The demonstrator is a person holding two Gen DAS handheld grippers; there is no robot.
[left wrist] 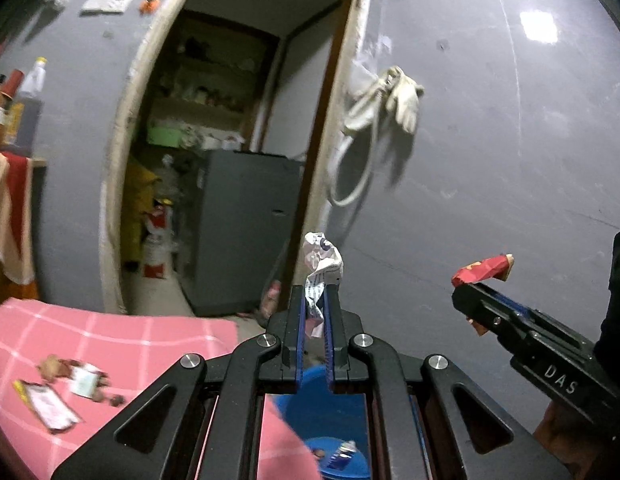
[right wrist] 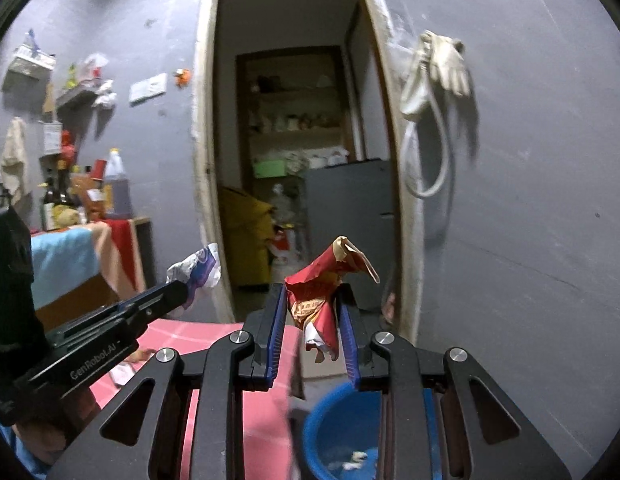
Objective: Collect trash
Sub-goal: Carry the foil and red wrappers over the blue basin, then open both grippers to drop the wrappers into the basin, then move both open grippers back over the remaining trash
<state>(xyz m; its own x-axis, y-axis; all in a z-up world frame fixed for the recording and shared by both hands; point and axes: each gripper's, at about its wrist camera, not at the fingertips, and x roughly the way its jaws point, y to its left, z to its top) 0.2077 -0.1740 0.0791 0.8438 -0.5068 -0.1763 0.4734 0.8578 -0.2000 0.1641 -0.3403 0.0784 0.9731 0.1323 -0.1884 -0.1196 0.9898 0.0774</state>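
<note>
Both loads are up: left claw (left wrist: pixel 314 304) clenched on the white crumpled wrapper (left wrist: pixel 321 264), right claw (right wrist: pixel 314 320) gripping the red packet (right wrist: pixel 322 300), blue bin (right wrist: pixel 342 428) directly below — next, release over it.

I count two grippers, left (left wrist: pixel 314 300) and right (right wrist: pixel 313 312): one white wrapper (left wrist: pixel 322 264), one red wrapper (right wrist: pixel 322 292), one blue bucket (right wrist: pixel 334 420), three scraps near left on one pink cloth (left wrist: pixel 109 332).
</note>
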